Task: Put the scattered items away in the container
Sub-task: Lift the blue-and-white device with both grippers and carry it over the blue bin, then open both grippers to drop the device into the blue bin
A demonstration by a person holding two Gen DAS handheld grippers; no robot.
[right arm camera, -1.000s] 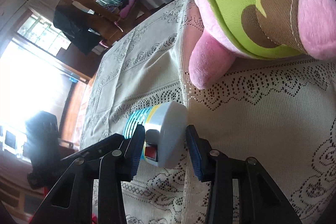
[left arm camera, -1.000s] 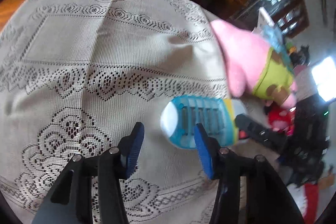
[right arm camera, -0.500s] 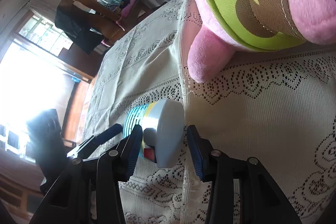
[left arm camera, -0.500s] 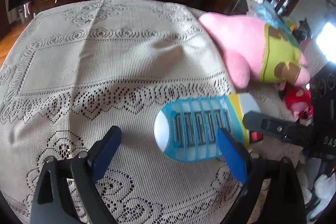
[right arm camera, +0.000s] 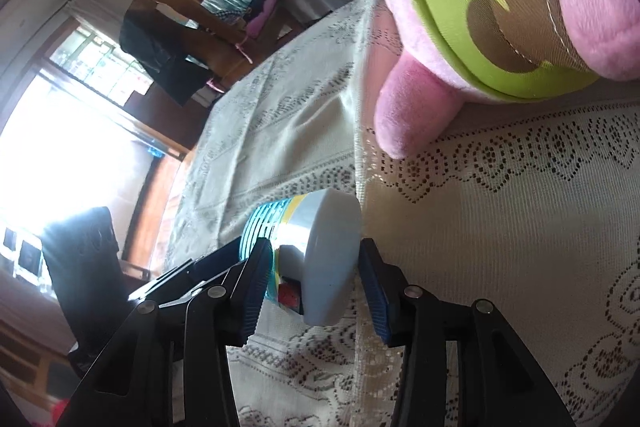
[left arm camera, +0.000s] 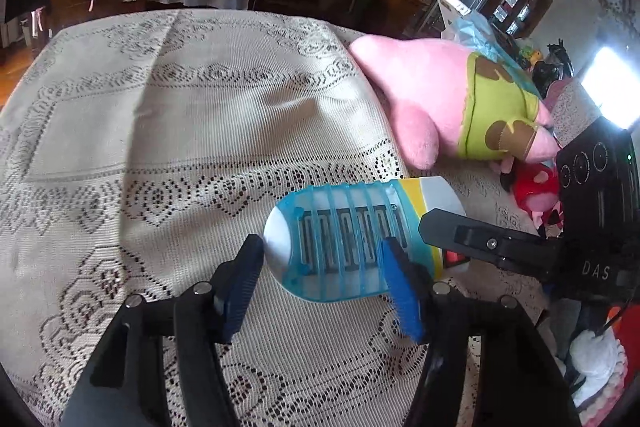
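Right tongs (right arm camera: 312, 291) straddle the white base of the bug lamp (left arm camera: 352, 243), blue pads close on both sides, contact not clear; can't tell if clamped. Left tongs (left arm camera: 322, 287) apart around its blue grille end, lamp lying flat on the lace cloth (left arm camera: 180, 131).

Risks: both tools crowd one small lamp, fingers may collide; smooth rounded base could squirt out of the pads; a pad may snag the lace. Pink plush (left arm camera: 452, 107) sits just beyond.

No container in view.

Versus half a second ago: left jaws narrower, camera nearer the lamp.
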